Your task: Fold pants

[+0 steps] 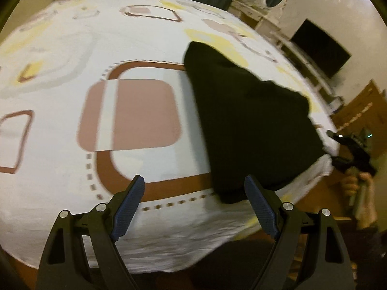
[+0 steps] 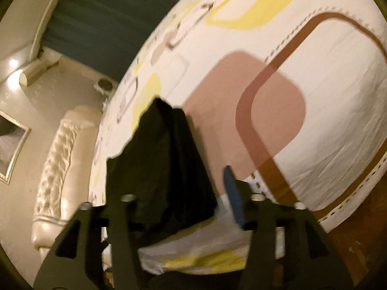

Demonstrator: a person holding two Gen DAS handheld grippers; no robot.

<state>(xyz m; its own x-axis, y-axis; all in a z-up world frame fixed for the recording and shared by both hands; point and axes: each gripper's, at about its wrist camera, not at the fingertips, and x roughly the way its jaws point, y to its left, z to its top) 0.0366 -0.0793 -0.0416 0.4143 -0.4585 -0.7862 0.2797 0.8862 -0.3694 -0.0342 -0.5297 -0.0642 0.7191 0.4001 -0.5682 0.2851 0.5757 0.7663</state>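
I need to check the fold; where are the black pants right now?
The pants lie folded on the patterned bedsheet, near the bed's right edge in the left wrist view, their near corner just past the left gripper.

Readable text: none in either view.
Bedsheet [image 1: 135, 36]: only printed shapes, no letters or numbers.
Black pants [image 1: 254, 125]: no label can be seen.

A bed [image 1: 60, 55] carries a white cover printed with brown, pink and yellow shapes. Black pants [image 1: 251, 120] lie folded near its edge.
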